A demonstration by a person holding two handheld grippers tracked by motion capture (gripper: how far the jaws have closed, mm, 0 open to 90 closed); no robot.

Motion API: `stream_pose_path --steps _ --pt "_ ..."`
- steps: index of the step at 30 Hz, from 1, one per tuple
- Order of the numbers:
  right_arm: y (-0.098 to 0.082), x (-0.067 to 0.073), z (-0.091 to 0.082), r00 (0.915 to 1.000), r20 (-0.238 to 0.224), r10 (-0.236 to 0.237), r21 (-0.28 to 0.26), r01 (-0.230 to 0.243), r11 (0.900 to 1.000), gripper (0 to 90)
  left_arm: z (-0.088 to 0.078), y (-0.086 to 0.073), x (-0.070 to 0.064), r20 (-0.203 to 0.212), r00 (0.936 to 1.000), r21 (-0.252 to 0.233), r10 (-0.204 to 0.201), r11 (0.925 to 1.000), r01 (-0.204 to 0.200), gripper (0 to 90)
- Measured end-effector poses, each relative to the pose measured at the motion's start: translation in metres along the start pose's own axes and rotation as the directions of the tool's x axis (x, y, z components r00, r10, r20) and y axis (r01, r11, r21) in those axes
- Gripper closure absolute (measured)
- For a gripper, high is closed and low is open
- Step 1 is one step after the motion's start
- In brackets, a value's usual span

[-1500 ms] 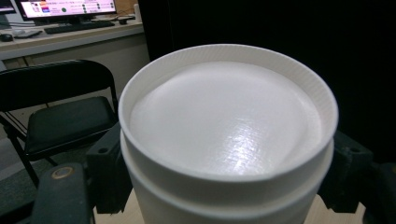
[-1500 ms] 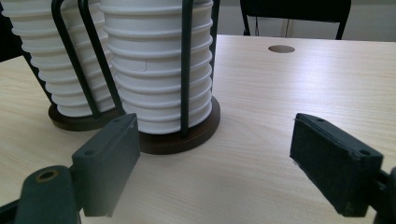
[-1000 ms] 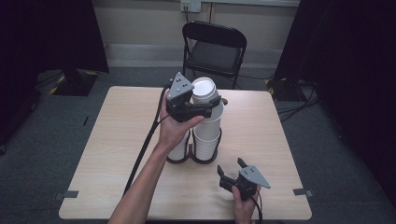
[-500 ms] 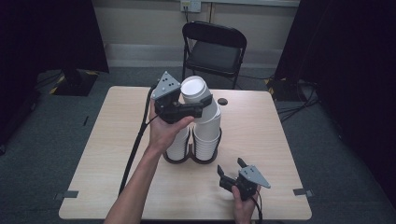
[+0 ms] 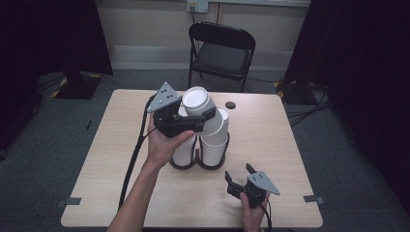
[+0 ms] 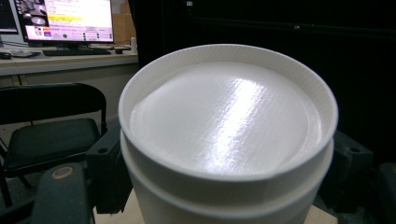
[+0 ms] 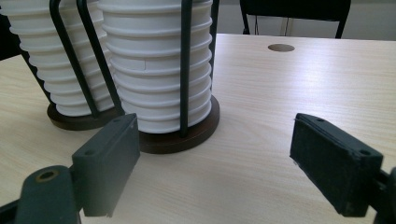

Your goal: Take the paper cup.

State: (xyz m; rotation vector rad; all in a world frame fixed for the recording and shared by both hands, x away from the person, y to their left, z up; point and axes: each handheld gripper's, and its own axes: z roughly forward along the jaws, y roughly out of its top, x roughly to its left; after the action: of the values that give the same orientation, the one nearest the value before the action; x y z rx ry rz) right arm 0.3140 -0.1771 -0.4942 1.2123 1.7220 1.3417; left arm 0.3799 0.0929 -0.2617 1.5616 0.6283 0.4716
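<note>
My left gripper (image 5: 199, 116) is shut on a white paper cup (image 5: 196, 99), held bottom-up and tilted above the two cup stacks. In the left gripper view the cup's round base (image 6: 224, 126) sits between my left gripper (image 6: 224, 168) and its black jaws. Two stacks of white cups (image 5: 214, 137) stand upside down in a black wire holder with dark round bases (image 5: 196, 165) at mid-table. My right gripper (image 5: 239, 173) rests near the front right, open and empty. In its own view my right gripper (image 7: 219, 158) faces the stacks (image 7: 154, 70) and the base (image 7: 187, 135).
A black folding chair (image 5: 220, 53) stands behind the table's far edge. A small round hole (image 5: 230, 105) lies in the tabletop (image 5: 290, 140) behind the stacks. The left gripper's cable (image 5: 133, 159) trails along the forearm. Bare wood lies left and right of the holder.
My left gripper has carried the cup leftward, from above the right stack toward the left one. The right gripper has stayed where it was.
</note>
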Motion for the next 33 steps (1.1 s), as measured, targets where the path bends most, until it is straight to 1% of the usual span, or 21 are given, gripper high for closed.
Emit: stream_pose_path --steps 1,3,4,5,7,8,9,10,11,12,13,15,16,17,21,23,24,25,26,27,33 --pt "0.0 0.0 0.0 1.0 0.001 -0.002 0.001 0.002 1.0 15.3 -0.004 -0.001 -0.001 -0.002 1.0 -0.003 0.007 1.0 -0.007 20.9" --pt "0.0 0.0 0.0 1.0 0.001 -0.002 0.002 0.002 1.0 15.3 -0.005 -0.001 -0.002 0.003 1.0 -0.01 0.006 0.9999 -0.006 20.9" --pt "0.0 0.0 0.0 1.0 0.001 -0.002 0.001 0.002 1.0 15.3 -0.01 -0.002 -0.004 0.012 0.9999 -0.012 0.006 0.9999 -0.006 20.9" --pt "0.0 0.0 0.0 1.0 0.001 -0.002 0.001 0.002 1.0 15.3 -0.01 -0.002 -0.004 0.012 0.9999 -0.012 0.006 0.9999 -0.006 20.9" --pt "0.0 0.0 0.0 1.0 0.003 -0.001 0.002 0.001 1.0 15.3 -0.015 -0.004 -0.008 0.031 0.9994 -0.011 0.013 0.9999 -0.012 20.9" --pt "0.0 0.0 0.0 1.0 0.002 -0.002 0.001 0.002 1.0 15.3 -0.016 -0.005 -0.01 0.041 0.9991 -0.011 0.009 0.9999 -0.009 20.9" --pt "0.0 0.0 0.0 1.0 0.002 -0.002 0.001 0.002 1.0 15.3 -0.016 -0.005 -0.01 0.041 0.9991 -0.011 0.009 0.9999 -0.009 20.9" --pt "0.0 0.0 0.0 1.0 0.001 -0.003 0.001 0.003 1.0 15.2 -0.018 -0.006 -0.012 0.047 0.9989 -0.004 0.003 1.0 -0.003 20.9" --pt "0.0 0.0 0.0 1.0 0.002 -0.002 0.001 0.002 1.0 15.2 -0.018 -0.007 -0.013 0.055 0.9984 -0.007 -0.007 0.9999 0.007 20.9" --pt "0.0 0.0 0.0 1.0 0.001 -0.001 -0.001 0.001 1.0 15.2 -0.019 -0.011 -0.016 0.059 0.9983 0.011 0.0 0.9999 -0.001 20.8" --pt "0.0 0.0 0.0 1.0 0.001 -0.001 -0.001 0.001 1.0 15.2 -0.019 -0.011 -0.016 0.059 0.9983 0.011 0.0 0.9999 -0.001 20.8" --pt "0.0 0.0 0.0 1.0 0.0 -0.002 -0.003 0.002 1.0 15.2 -0.019 -0.017 -0.018 0.075 0.9972 0.025 0.003 0.9997 -0.005 20.8" --pt "0.0 0.0 0.0 1.0 0.0 -0.002 -0.003 0.002 1.0 15.2 -0.019 -0.017 -0.018 0.075 0.9972 0.025 0.003 0.9997 -0.005 20.8" --pt "0.0 0.0 0.0 1.0 0.001 -0.001 -0.002 0.001 1.0 15.1 -0.022 -0.02 -0.02 0.081 0.9967 0.029 0.002 0.9996 -0.004 20.9" --pt "0.0 0.0 0.0 1.0 0.0 -0.002 -0.004 0.002 1.0 15.2 -0.024 -0.026 -0.022 0.079 0.9969 0.036 0.003 0.9993 -0.005 20.8" --pt "0.0 0.0 0.0 1.0 -0.002 -0.003 -0.006 0.003 1.0 15.2 -0.027 -0.033 -0.022 0.089 0.996 0.047 -0.01 0.9989 0.005 20.9" --pt "0.0 0.0 0.0 1.0 -0.002 -0.003 -0.006 0.003 1.0 15.2 -0.027 -0.033 -0.022 0.089 0.996 0.047 -0.01 0.9989 0.005 20.8" --pt "0.0 0.0 0.0 1.0 -0.002 -0.003 -0.005 0.003 1.0 15.2 -0.027 -0.036 -0.022 0.095 0.9953 0.044 -0.019 0.9989 0.014 20.8" --pt "0.0 0.0 0.0 1.0 -0.004 -0.005 -0.006 0.005 1.0 15.1 -0.027 -0.041 -0.021 0.083 0.9963 0.056 -0.022 0.9983 0.017 20.9" --pt "0.0 0.0 0.0 1.0 -0.004 -0.005 -0.006 0.005 1.0 15.1 -0.027 -0.041 -0.021 0.083 0.9963 0.056 -0.022 0.9983 0.017 20.9" --pt "0.0 0.0 -0.001 0.9999 -0.011 -0.003 -0.005 0.003 1.0 14.5 -0.031 -0.062 -0.018 0.079 0.996 0.076 -0.042 0.9965 0.036 20.9"
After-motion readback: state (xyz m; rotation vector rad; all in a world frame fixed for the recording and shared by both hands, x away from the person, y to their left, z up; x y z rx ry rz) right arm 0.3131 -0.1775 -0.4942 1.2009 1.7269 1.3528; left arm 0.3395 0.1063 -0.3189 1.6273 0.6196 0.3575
